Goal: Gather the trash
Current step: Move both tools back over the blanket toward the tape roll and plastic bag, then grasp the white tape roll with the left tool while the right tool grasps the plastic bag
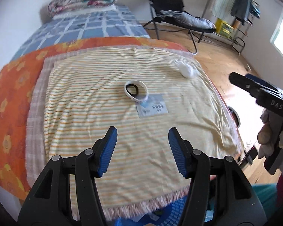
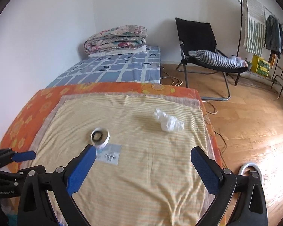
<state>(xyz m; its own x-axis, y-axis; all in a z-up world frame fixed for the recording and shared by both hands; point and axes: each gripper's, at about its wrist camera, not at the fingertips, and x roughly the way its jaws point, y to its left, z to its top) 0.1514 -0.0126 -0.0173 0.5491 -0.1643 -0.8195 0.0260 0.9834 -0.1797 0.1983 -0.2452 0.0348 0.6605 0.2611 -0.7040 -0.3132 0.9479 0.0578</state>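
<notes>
On the yellow striped cloth point(image 1: 96, 131) lie a white ring with a black band inside point(image 1: 135, 91) point(image 2: 100, 136), a flat printed label point(image 1: 152, 107) point(image 2: 109, 155) touching it, and a crumpled white wrapper point(image 1: 184, 68) point(image 2: 168, 122) near the far right corner. My left gripper point(image 1: 143, 150) hovers over the cloth's near part, open, with nothing between its blue pads. My right gripper point(image 2: 144, 169) stands wide open and empty, nearer than the label and wrapper. Each gripper shows at the edge of the other's view: the right gripper point(image 1: 254, 88) in a gloved hand point(image 1: 268, 131), the left gripper point(image 2: 22, 156) low at the left.
The cloth covers an orange flowered blanket point(image 2: 28, 116) on a bed with a blue checked sheet point(image 2: 113, 69) and a folded quilt point(image 2: 117, 39). To the right are wood floor, cables point(image 2: 213, 109), a black chair point(image 2: 198, 37), a drying rack point(image 2: 269, 30) and a white round rim point(image 2: 251, 169).
</notes>
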